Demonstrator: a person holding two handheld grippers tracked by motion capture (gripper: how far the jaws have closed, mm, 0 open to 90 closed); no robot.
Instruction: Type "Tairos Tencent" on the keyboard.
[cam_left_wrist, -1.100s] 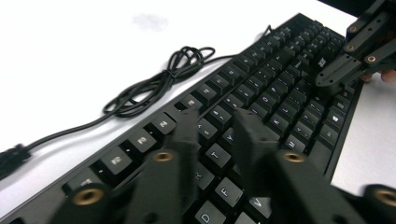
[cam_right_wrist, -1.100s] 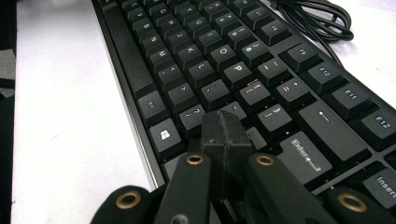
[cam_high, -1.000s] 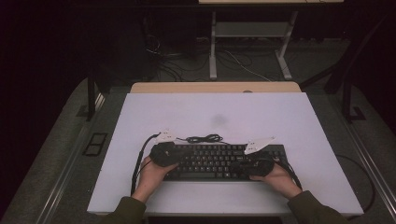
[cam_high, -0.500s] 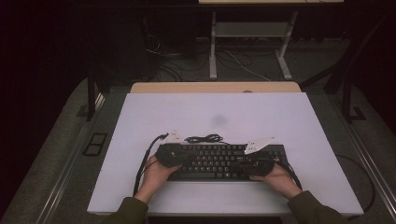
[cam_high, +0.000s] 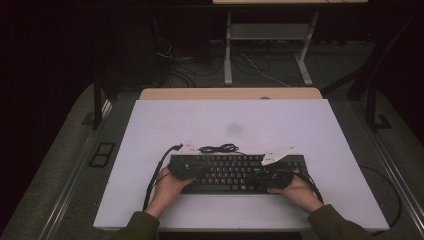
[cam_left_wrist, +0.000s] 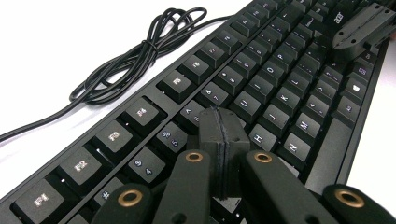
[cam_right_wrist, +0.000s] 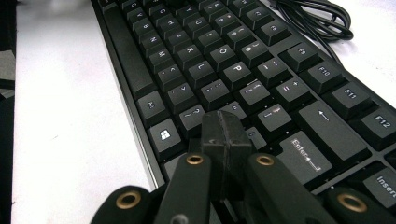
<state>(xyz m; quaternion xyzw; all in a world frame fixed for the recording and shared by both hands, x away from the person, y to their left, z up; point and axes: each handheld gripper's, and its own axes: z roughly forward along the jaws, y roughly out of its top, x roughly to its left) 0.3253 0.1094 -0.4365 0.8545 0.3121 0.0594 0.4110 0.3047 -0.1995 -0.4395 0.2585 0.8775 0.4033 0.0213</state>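
White table (cam_high: 310, 130) on grey carpet floor (cam_high: 60, 165). Far side dark: desk legs (cam_high: 228, 47), loose floor cables (cam_high: 260, 67).

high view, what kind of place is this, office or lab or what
Probably a lab or recording workspace, not a home. A bare white table holds just a black keyboard with its bundled cable, a metal-legged desk stands behind it in a dark room, and loose cables lie on the floor.

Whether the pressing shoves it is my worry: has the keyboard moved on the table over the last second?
No. The keyboard lies where it did, its coiled cable at the same spot below the grey smudge.
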